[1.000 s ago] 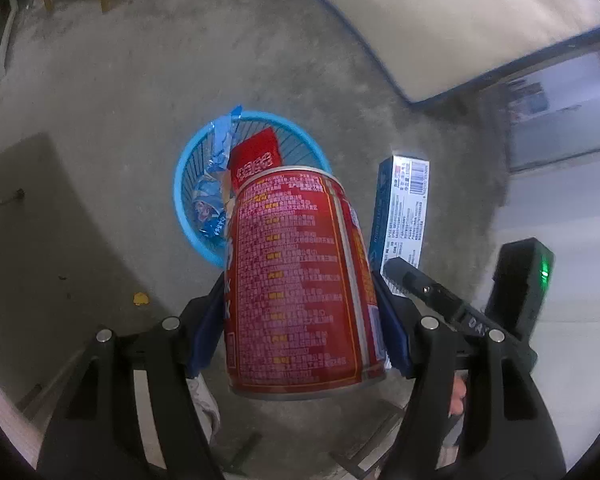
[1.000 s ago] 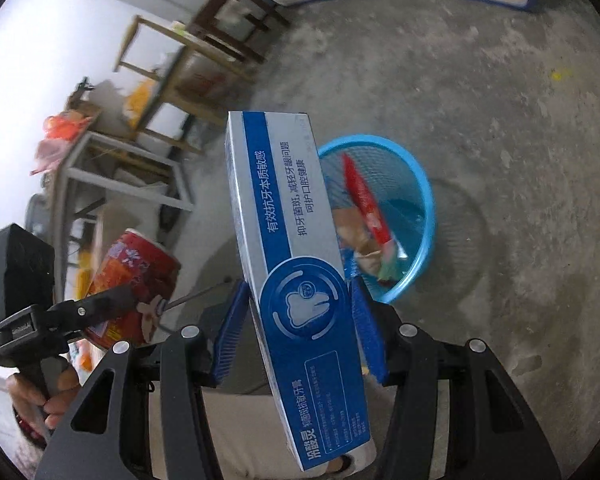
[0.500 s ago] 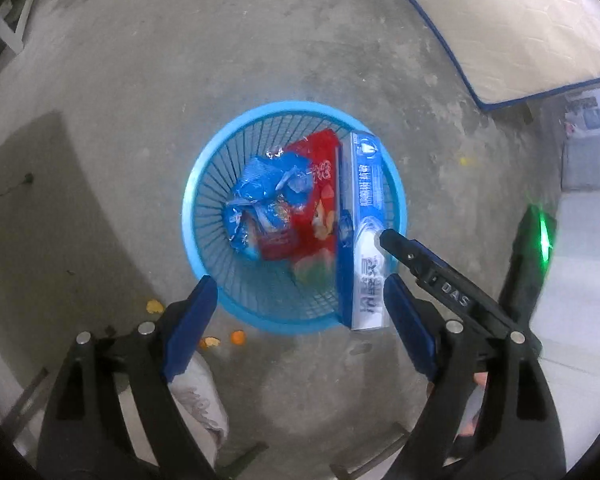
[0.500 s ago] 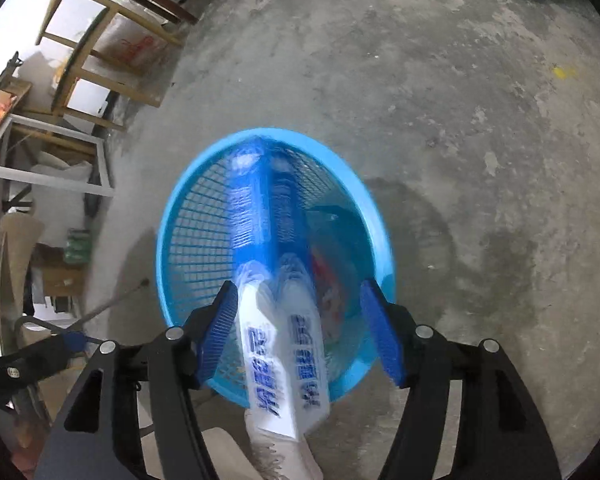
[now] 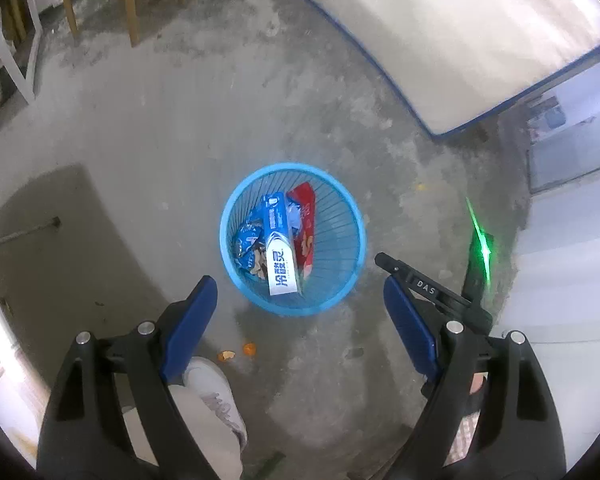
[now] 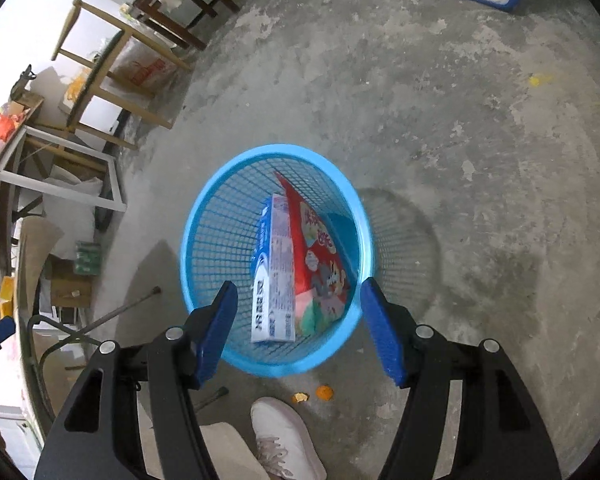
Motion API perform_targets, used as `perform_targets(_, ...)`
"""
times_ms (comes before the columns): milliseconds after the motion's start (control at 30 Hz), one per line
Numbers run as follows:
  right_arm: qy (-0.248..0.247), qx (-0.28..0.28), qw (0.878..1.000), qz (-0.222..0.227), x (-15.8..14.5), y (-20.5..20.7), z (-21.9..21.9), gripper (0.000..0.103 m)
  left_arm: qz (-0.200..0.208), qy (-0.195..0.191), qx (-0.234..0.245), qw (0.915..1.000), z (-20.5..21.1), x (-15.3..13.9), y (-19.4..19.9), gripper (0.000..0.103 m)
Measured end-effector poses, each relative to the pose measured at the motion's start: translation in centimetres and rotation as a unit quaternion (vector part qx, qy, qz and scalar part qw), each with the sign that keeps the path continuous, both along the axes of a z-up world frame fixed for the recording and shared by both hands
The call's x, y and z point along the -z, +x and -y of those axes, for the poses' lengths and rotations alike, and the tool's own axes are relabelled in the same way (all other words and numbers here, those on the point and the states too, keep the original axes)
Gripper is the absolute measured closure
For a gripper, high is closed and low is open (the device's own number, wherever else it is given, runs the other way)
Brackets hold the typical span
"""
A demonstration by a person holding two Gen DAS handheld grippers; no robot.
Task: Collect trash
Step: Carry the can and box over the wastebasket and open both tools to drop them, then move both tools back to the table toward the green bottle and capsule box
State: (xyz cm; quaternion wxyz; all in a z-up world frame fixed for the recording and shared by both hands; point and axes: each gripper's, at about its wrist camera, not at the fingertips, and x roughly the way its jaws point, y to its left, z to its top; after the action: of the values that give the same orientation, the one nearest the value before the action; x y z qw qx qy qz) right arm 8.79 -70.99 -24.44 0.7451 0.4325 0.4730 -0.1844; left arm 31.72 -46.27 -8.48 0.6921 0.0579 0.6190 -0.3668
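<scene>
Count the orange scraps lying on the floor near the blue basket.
2: both scraps lie side by side just outside the basket, between it and the white shoe: one, the other. More may be hidden.

The right hand-held gripper (image 6: 298, 320) hangs over a blue basket (image 6: 220, 208) on the concrete floor (image 6: 460, 120), jaws apart with nothing between them. In the basket a toothpaste box (image 6: 274, 276) leans beside a red packet (image 6: 316, 256). Orange scraps (image 6: 324, 392) lie near a white shoe (image 6: 284, 436).
</scene>
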Motion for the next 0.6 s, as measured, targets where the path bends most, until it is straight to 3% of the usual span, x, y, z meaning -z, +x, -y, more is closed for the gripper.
perform_targets(267, -0.028, -0.016, 0.999, 0.040, -6.5, -3.4, -3.7, 0.040, 0.055, -0.071, -0.012, 0.9959, -10.0, -7.9, -4.2, 0.022)
perform_targets(333, -0.037, -0.026, 0.998, 0.052, -8.2, -4.2, -5.0, 0.036, 0.075, -0.083, -0.019, 0.9935, -12.5, -9.3, -5.4, 0.019)
perform_targets(467, -0.059, -0.053, 0.993, 0.091, -12.5, -5.6, -8.9, 0.030, 0.113, -0.109, -0.049, 0.9863, -18.9, -11.4, -7.9, 0.019)
perform_targets(600, -0.092, -0.096, 0.984, 0.114, -16.9, -5.7, -13.6, 0.026, 0.156, -0.130, -0.107, 0.9732, -25.9, -12.4, -10.7, 0.019)
